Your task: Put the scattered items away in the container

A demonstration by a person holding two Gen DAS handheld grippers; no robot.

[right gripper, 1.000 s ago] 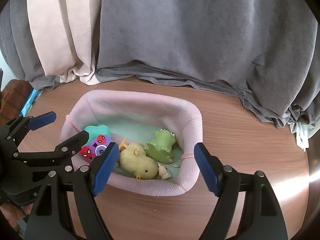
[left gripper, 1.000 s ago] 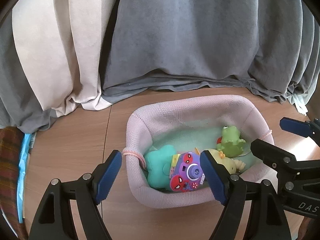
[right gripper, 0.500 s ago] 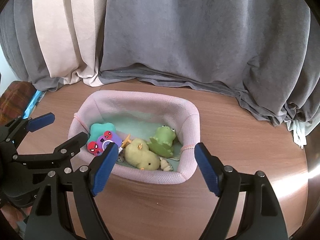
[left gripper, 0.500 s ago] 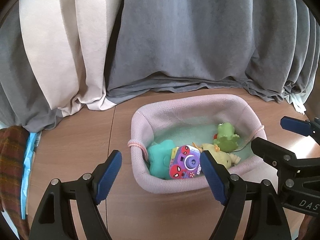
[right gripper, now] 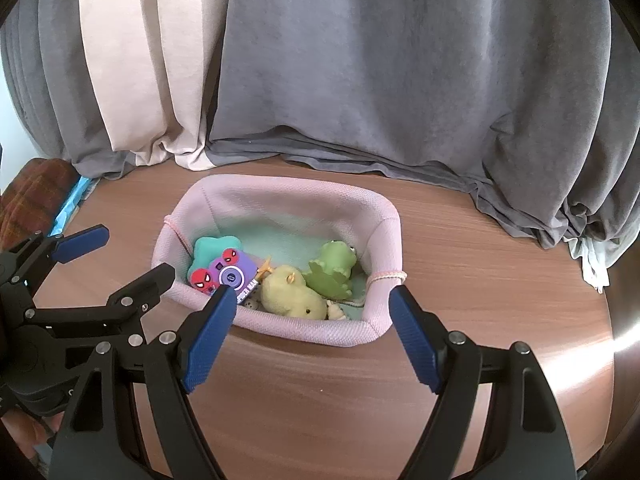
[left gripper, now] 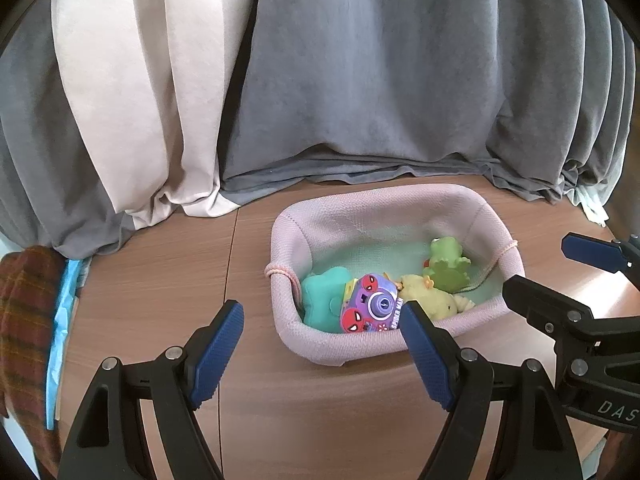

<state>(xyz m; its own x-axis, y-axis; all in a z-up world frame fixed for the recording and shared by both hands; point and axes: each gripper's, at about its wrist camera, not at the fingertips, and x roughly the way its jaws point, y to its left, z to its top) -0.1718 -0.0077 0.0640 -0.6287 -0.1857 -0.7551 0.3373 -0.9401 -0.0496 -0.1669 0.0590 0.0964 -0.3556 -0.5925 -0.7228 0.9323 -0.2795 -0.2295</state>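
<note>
A soft pink basket (left gripper: 344,216) (right gripper: 304,196) with a mint lining stands on the wooden table. Inside it lie a teal plush (left gripper: 320,300) (right gripper: 212,248), a purple toy camera (left gripper: 370,306) (right gripper: 226,274), a yellow-green plush duck (left gripper: 430,300) (right gripper: 292,296) and a green frog (left gripper: 446,266) (right gripper: 332,266). My left gripper (left gripper: 320,348) hovers open in front of the basket's near left corner, with nothing between its blue pads. My right gripper (right gripper: 310,332) is open too, just before the near rim, empty. Each gripper shows in the other's view.
Grey and beige curtains (left gripper: 360,80) hang behind the table and pool on its far edge. A plaid cloth (left gripper: 24,320) and a blue strip (left gripper: 64,312) lie past the table's left edge. Bare wood (right gripper: 480,272) spreads to the right of the basket.
Both grippers have pulled back and slightly up from the basket, which now looks smaller and farther off. Their jaws stay equally wide. The toys have not shifted.
</note>
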